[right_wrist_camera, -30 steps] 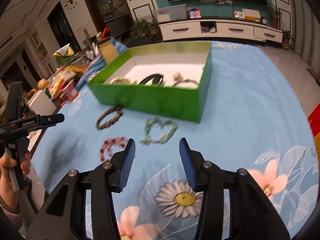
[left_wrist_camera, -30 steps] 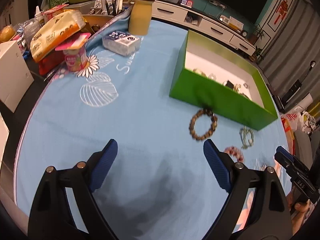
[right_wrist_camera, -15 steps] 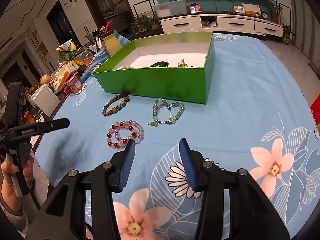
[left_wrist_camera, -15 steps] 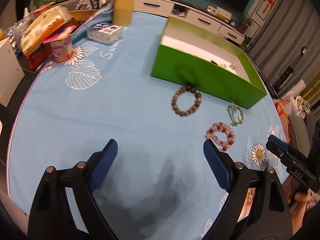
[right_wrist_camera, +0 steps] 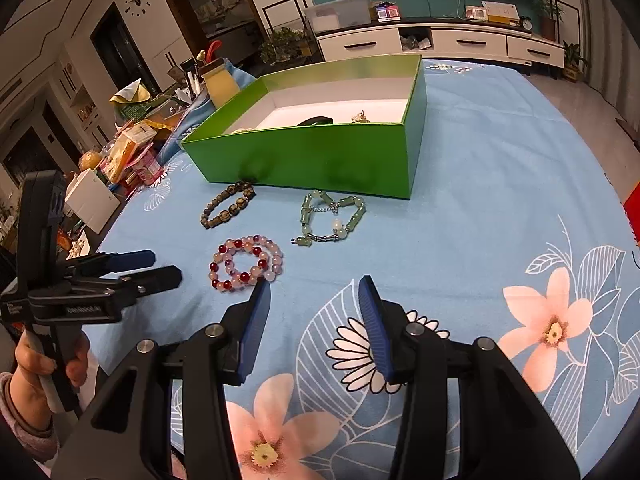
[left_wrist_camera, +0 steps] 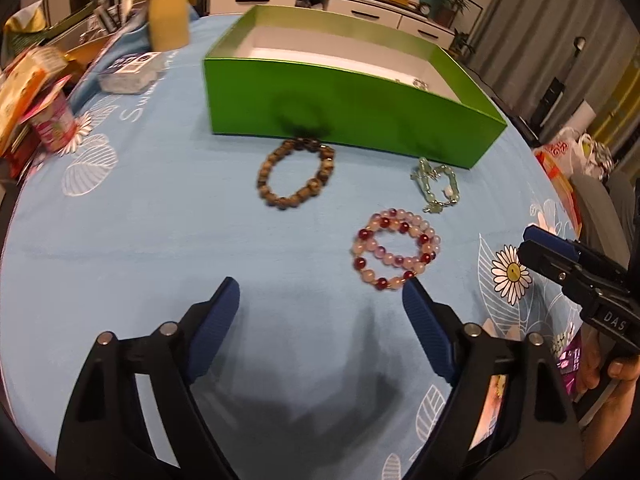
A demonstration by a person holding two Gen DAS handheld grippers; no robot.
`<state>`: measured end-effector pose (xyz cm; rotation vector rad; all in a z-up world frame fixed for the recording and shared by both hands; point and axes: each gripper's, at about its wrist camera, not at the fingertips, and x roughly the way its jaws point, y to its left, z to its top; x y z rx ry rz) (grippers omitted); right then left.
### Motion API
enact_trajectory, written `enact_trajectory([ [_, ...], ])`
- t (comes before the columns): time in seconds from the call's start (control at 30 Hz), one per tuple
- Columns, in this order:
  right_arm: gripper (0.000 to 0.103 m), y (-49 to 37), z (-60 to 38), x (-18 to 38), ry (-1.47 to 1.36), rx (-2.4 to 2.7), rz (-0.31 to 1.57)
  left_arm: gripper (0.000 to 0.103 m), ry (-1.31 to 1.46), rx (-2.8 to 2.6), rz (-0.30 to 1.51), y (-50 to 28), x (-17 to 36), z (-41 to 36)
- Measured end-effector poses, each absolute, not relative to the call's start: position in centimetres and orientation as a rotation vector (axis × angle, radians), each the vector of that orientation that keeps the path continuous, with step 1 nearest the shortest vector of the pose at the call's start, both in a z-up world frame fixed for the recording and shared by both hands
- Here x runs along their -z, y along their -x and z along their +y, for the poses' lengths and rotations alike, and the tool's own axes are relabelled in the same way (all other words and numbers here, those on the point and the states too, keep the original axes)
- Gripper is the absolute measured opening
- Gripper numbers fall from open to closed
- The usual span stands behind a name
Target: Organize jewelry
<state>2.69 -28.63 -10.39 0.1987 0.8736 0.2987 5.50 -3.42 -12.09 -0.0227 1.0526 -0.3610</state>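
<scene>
1. Left wrist view: the left gripper (left_wrist_camera: 320,300) hangs over bare blue tablecloth (left_wrist_camera: 140,240). Its jaws stand wide apart with nothing between them, and they have just been closing a little. The pink-and-red bead bracelet (left_wrist_camera: 394,254) lies coiled flat just ahead of the right-hand pad, off the centre line towards the right gripper (left_wrist_camera: 548,248). The brown bead bracelet (left_wrist_camera: 296,178) lies farther ahead, nearly touching the wall of the green box (left_wrist_camera: 348,110). The pale green bracelet (left_wrist_camera: 436,190) sits to the right near the box corner.

2. Right wrist view: the right gripper (right_wrist_camera: 314,300) is empty, jaws partly apart. The pink-and-red bead bracelet (right_wrist_camera: 246,264) lies just ahead and left of its left pad. The left gripper (right_wrist_camera: 160,268) reaches in from the left, tips close beside the same coil. Both hands look about equally near. Either one would probably need to shift sideways to centre the coil.
</scene>
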Motion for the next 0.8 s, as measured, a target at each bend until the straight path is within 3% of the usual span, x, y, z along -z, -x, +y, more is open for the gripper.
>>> enact_trajectory([
  [0.2,0.046,-2.8,-28.9,10.6,-0.204,-0.295,0.877,0.063,-0.029,0.363,1.061,-6.6,13.2,-5.3],
  [0.33,0.046,-3.0,-29.2,10.7,-0.21,-0.291,0.879,0.045,-0.077,0.36,1.034,-6.8,13.6,-6.2],
  [0.47,0.046,-3.0,-29.4,10.9,-0.215,-0.29,0.88,0.035,-0.14,0.375,1.012,-6.7,13.7,-7.3],
  [0.53,0.046,-3.1,-29.4,10.9,-0.214,-0.292,0.881,0.027,-0.157,0.384,1.006,-6.7,13.7,-7.8],
  [0.6,0.046,-3.1,-29.3,11.0,-0.213,-0.294,0.884,0.012,-0.155,0.39,1.005,-6.9,13.6,-7.9],
  [0.8,0.046,-3.2,-28.9,11.2,-0.2,-0.299,0.892,0.007,-0.063,0.39,1.015,-7.1,13.1,-6.4],
])
